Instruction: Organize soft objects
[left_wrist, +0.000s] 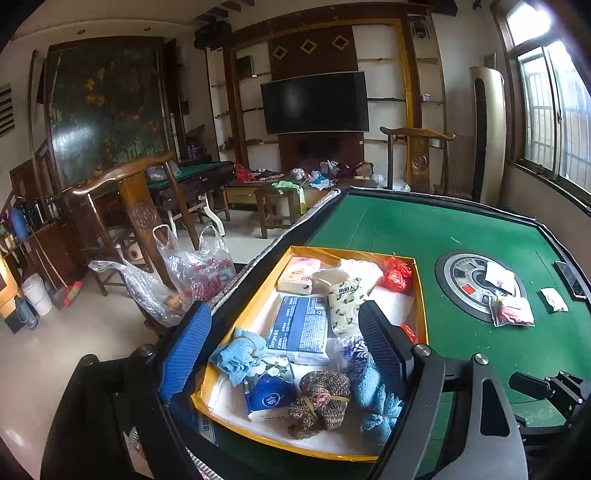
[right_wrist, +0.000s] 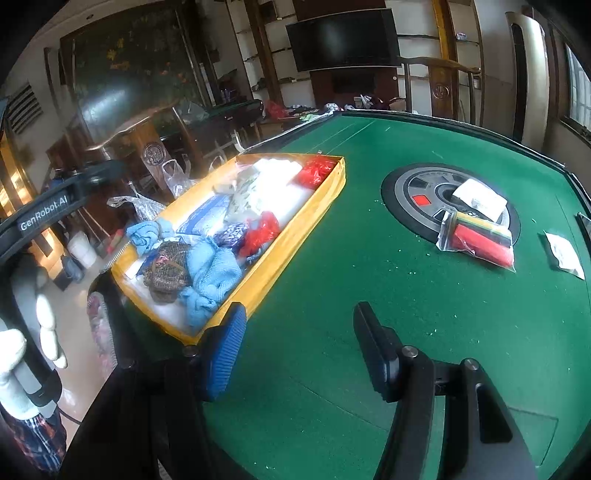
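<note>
Left wrist: left tool (left_wrist: 284, 347) released over tray (left_wrist: 421, 295) | right tool (right_wrist: 299, 354) released above felt (right_wrist: 369, 277)

The left tool (left_wrist: 284, 354) hides part of the blue towel (left_wrist: 376, 398) in the tray (left_wrist: 291, 443). The desk (right_wrist: 369, 295) is cut off at the right edge. Print on the tissue pack (left_wrist: 301, 328) is too small to read.

Left wrist close above yellow tray (left_wrist: 420, 291); right wrist farther back, rightward; both share tray, green table (right_wrist: 369, 258).
</note>
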